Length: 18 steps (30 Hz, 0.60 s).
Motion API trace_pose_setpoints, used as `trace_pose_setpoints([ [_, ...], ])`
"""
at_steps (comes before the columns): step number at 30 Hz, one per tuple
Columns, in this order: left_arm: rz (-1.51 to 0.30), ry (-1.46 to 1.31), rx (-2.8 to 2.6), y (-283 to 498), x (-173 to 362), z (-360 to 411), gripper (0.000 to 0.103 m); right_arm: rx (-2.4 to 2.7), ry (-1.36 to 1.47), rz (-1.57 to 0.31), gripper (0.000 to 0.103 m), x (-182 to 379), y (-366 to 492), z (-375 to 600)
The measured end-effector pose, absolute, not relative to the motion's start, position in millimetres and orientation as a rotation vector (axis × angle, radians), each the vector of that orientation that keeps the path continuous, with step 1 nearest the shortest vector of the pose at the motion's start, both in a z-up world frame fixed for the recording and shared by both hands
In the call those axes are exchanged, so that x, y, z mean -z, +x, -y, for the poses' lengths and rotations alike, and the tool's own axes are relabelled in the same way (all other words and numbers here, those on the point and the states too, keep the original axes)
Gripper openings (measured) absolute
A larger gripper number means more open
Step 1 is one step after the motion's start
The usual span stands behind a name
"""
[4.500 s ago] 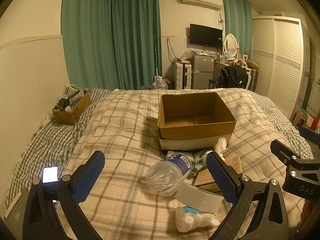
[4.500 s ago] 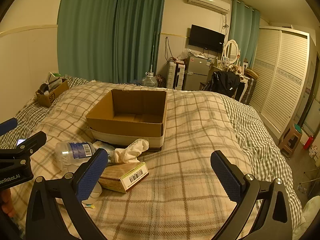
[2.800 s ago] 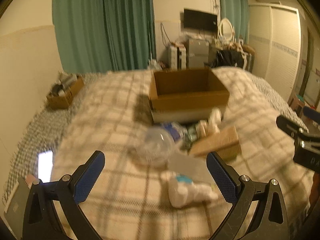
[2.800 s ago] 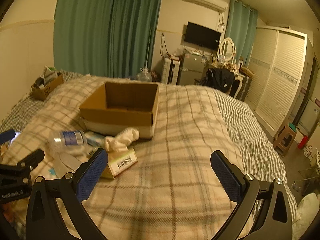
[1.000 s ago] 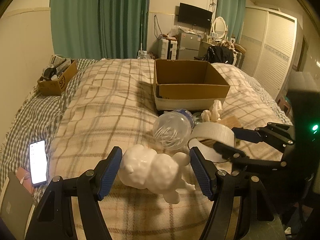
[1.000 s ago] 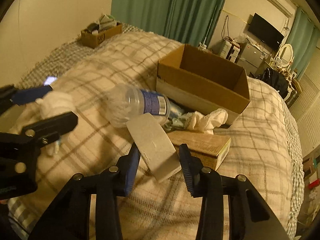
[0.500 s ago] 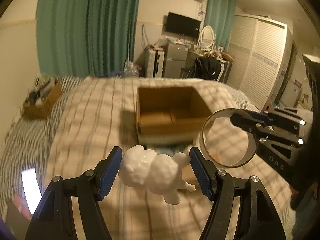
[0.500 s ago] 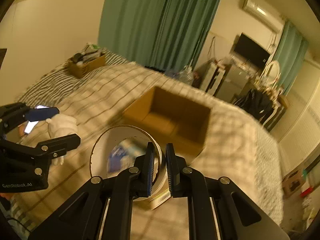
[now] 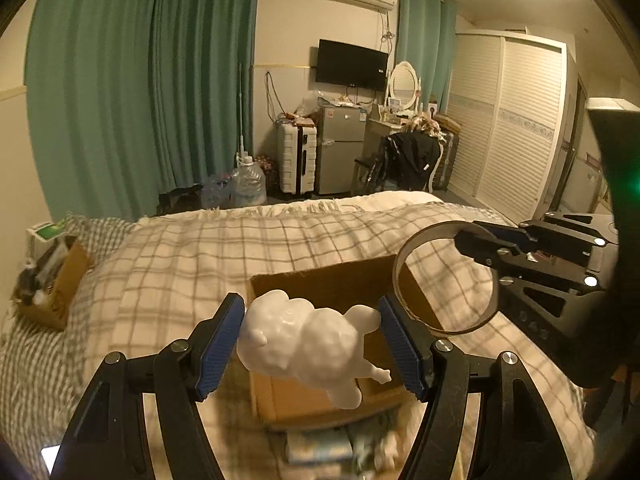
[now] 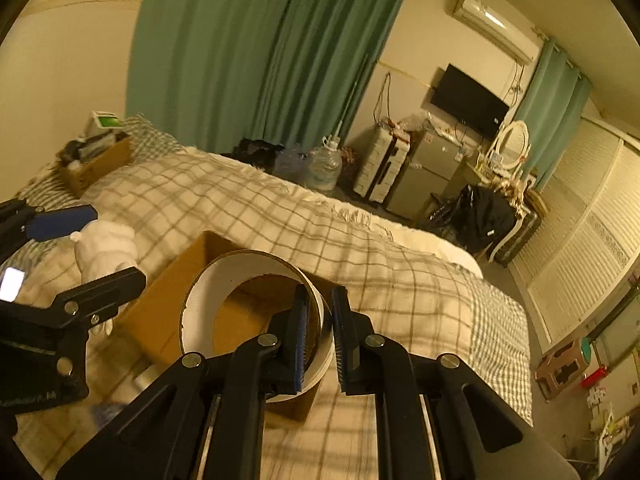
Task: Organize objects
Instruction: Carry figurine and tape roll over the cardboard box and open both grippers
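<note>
My left gripper (image 9: 312,340) is shut on a white animal figurine (image 9: 308,344) and holds it in the air above the open cardboard box (image 9: 320,284) on the bed. My right gripper (image 10: 320,336) is shut on the wall of a large white tape roll (image 10: 200,288), held over the right side of the same box (image 10: 180,276). The roll (image 9: 400,280) and right gripper (image 9: 492,246) show at the right of the left wrist view. The figurine (image 10: 106,244) shows at the left of the right wrist view.
A plaid blanket (image 9: 240,240) covers the bed. A small box of clutter (image 9: 52,276) sits at the far left edge. A lit phone (image 10: 12,278) lies on the bed. Blurred items lie in front of the box (image 9: 340,448). Suitcase, fridge and wardrobe stand beyond the bed.
Both grippers closed on their objects and lifted them off the bed. They have moved forward and now hang over the cardboard box.
</note>
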<state>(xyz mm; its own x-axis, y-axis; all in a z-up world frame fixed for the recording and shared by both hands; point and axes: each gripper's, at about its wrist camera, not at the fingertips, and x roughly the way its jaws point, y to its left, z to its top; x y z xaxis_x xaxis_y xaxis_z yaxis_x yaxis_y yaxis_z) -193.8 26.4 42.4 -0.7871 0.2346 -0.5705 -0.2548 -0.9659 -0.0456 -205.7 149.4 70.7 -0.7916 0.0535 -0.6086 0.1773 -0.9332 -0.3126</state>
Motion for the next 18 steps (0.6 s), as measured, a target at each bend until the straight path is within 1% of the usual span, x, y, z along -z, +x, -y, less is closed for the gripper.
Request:
trace_pose_setpoints([
  [5, -0.070, -0.946, -2.703, -239, -1, -38, 0.071, 2.837, 1.098, -0.499, 0.011, -26, -261, -162],
  [10, -0.087, -1.009, -2.658, -260, 32, -40, 0.073, 2.767, 1.188, -0.393, 0.012, 13, -283, -176],
  [11, -0.103, -1.023, -2.652, -262, 38, -41, 0.073, 2.742, 1.207, -0.368, 0.018, 18, -284, -178],
  [12, -0.113, -1.030, -2.651, -261, 40, -41, 0.073, 2.728, 1.220, -0.354, 0.035, 21, -286, -179],
  [13, -0.124, -1.033, -2.652, -260, 41, -41, 0.075, 2.716, 1.238, -0.346, 0.046, 25, -286, -181],
  [14, -0.134, -1.030, -2.659, -258, 42, -41, 0.078, 2.722, 1.245, -0.347, 0.062, 27, -284, -182],
  [15, -0.138, -1.026, -2.666, -258, 41, -39, 0.085, 2.730, 1.242, -0.349, 0.067, 28, -281, -182],
  [16, -0.137, -1.020, -2.677, -255, 39, -38, 0.089, 2.733, 1.240, -0.351, 0.067, 26, -280, -184],
  [17, -0.133, -1.014, -2.686, -250, 36, -36, 0.091, 2.732, 1.238, -0.352, 0.067, 24, -277, -185],
  [18, -0.129, -1.011, -2.687, -248, 34, -33, 0.095, 2.730, 1.237, -0.349, 0.072, 20, -272, -186],
])
